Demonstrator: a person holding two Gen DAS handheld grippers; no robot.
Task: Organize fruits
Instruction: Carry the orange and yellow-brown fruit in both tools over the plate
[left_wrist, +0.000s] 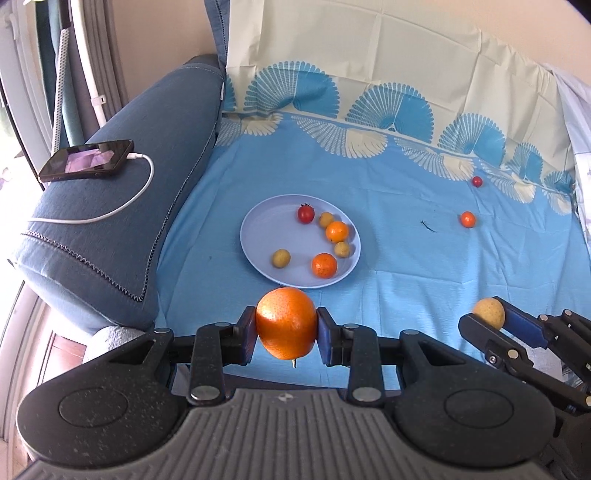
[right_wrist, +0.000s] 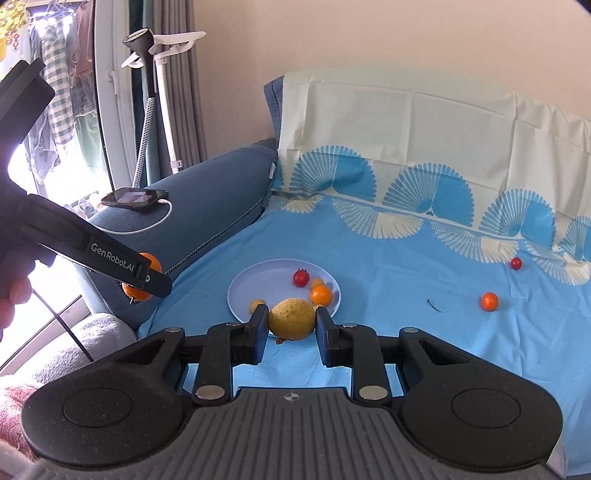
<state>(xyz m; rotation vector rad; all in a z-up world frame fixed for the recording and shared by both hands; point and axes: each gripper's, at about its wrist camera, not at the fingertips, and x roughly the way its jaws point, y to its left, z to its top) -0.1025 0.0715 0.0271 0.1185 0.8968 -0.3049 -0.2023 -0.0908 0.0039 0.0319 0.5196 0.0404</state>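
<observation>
My left gripper is shut on a large orange and holds it above the cloth, just in front of the pale blue plate. My right gripper is shut on a yellow fruit, held in front of the plate; it also shows in the left wrist view. The plate holds a red tomato, two small oranges and three small yellow fruits. A small orange fruit and a red cherry tomato lie on the cloth at the right.
A blue patterned cloth covers the sofa seat. The blue armrest on the left carries a phone with a white cable. A small dark stem lies on the cloth. A garment steamer stands behind the sofa.
</observation>
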